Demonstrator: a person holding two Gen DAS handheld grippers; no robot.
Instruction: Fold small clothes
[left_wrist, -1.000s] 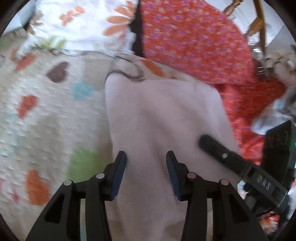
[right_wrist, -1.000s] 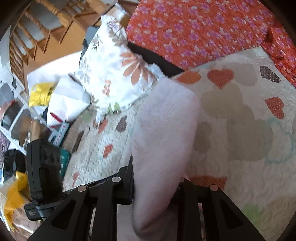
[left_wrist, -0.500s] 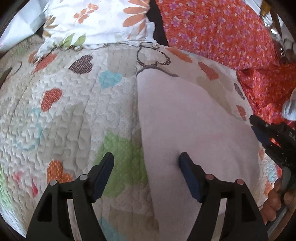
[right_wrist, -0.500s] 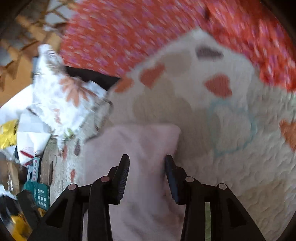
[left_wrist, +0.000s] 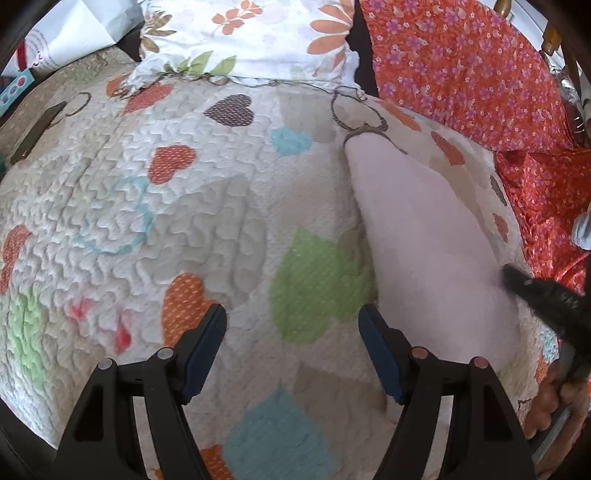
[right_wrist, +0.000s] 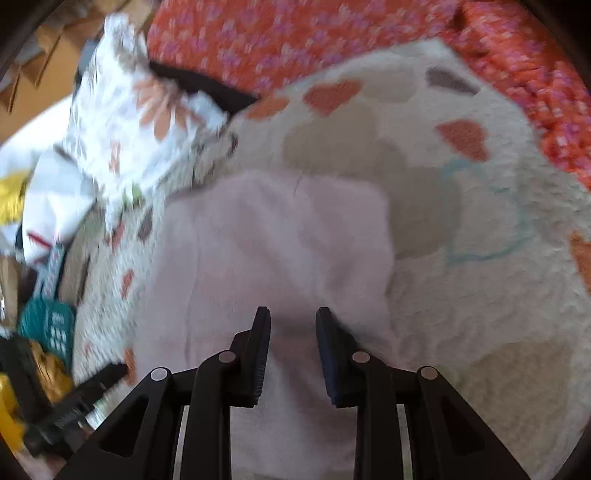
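Note:
A pale pink folded cloth (left_wrist: 428, 236) lies flat on the quilted heart-pattern bedspread (left_wrist: 155, 206). My left gripper (left_wrist: 291, 343) is wide open and empty, above the quilt just left of the cloth's near end. My right gripper (right_wrist: 291, 349) hovers over the cloth (right_wrist: 273, 243), jaws partly open with nothing between them. The right gripper's finger (left_wrist: 539, 288) shows at the right edge of the left wrist view, at the cloth's right side.
A white floral pillow (left_wrist: 251, 37) and an orange floral cover (left_wrist: 461, 62) lie at the far side of the bed. Papers, a teal box (right_wrist: 48, 325) and yellow items (right_wrist: 11, 192) crowd the left side beyond the bed.
The right gripper let go of the pink cloth, which now lies flat. The left gripper opened wider and shifted left off the cloth.

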